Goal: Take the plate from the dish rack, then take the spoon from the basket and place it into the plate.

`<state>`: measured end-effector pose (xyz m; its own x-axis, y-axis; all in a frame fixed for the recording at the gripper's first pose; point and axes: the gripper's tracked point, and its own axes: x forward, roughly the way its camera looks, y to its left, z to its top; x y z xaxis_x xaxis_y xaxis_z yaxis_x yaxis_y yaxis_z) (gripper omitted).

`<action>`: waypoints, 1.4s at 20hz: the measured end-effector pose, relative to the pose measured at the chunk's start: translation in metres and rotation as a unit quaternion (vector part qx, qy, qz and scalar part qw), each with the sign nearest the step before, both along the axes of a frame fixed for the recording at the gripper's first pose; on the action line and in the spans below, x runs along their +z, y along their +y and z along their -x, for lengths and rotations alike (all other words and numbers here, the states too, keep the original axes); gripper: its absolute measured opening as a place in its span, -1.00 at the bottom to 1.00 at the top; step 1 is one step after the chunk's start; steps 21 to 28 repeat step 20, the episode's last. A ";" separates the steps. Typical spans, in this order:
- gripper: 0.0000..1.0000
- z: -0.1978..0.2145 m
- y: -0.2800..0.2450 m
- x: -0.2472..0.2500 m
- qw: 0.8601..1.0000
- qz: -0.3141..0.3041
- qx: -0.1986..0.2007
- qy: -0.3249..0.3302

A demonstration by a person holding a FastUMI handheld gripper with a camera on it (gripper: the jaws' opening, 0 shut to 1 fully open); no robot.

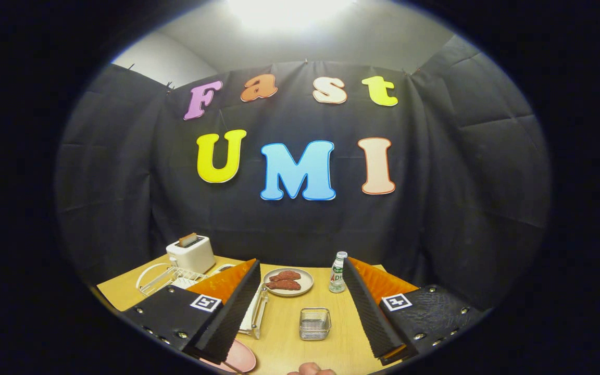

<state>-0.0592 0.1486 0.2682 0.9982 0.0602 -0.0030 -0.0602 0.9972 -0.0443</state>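
Pink and partly hidden, the plate (240, 357) lies flat on the wooden worktop (279, 344) at the nearest edge, tucked under the left finger of the tool (301, 268). The tool hangs released above the worktop, its two black-and-orange fingers (229, 304) spread wide with nothing between them. A fingertip of a person's hand (310, 370) shows at the near edge. Between the fingers stands a small wire basket (314, 323); the spoon cannot be made out in it. Just left, tongs (258, 312) rest beside a white tray. Beyond sit a beige dish of meat (288, 282) and a small bottle (337, 272). Farther left stand the white dish rack (162, 276) and a toaster (191, 253) holding a slice.
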 end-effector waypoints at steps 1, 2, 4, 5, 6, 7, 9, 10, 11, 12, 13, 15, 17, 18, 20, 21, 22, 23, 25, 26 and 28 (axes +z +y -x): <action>0.93 0.001 -0.006 -0.002 1.000 0.000 -0.002 0.000; 0.93 0.000 -0.012 -0.004 1.000 -0.001 -0.004 0.000; 0.92 -0.004 -0.024 -0.010 1.000 -0.005 -0.009 0.005; 0.93 -0.006 -0.031 -0.013 1.000 -0.009 -0.010 0.005; 0.93 -0.007 -0.036 -0.015 1.000 -0.014 -0.010 0.004; 0.93 -0.010 -0.043 -0.017 1.000 -0.021 -0.014 0.004; 0.93 -0.018 -0.054 -0.025 0.999 -0.035 -0.011 0.003; 0.93 -0.022 -0.061 -0.030 0.999 -0.040 -0.009 0.004; 0.93 -0.027 -0.067 -0.036 0.999 -0.049 -0.006 0.004; 0.93 -0.031 -0.073 -0.041 0.998 -0.058 -0.006 0.008; 0.93 -0.036 -0.081 -0.046 0.998 -0.065 -0.006 0.009; 0.93 -0.047 -0.100 -0.056 0.997 -0.076 -0.014 0.005; 0.93 -0.058 -0.116 -0.067 0.996 -0.081 -0.020 -0.009; 0.93 -0.064 -0.125 -0.073 0.996 -0.080 -0.023 -0.022; 0.93 -0.075 -0.137 -0.095 0.996 -0.071 -0.026 -0.041; 0.93 -0.075 -0.137 -0.095 0.996 -0.071 -0.026 -0.041; 0.93 -0.075 -0.137 -0.095 0.996 -0.071 -0.026 -0.041; 0.93 -0.075 -0.137 -0.095 0.996 -0.071 -0.026 -0.041; 0.93 -0.075 -0.137 -0.095 0.996 -0.071 -0.026 -0.041; 0.93 -0.075 -0.137 -0.095 0.996 -0.071 -0.026 -0.041; 0.93 -0.075 -0.137 -0.095 0.996 -0.071 -0.026 -0.041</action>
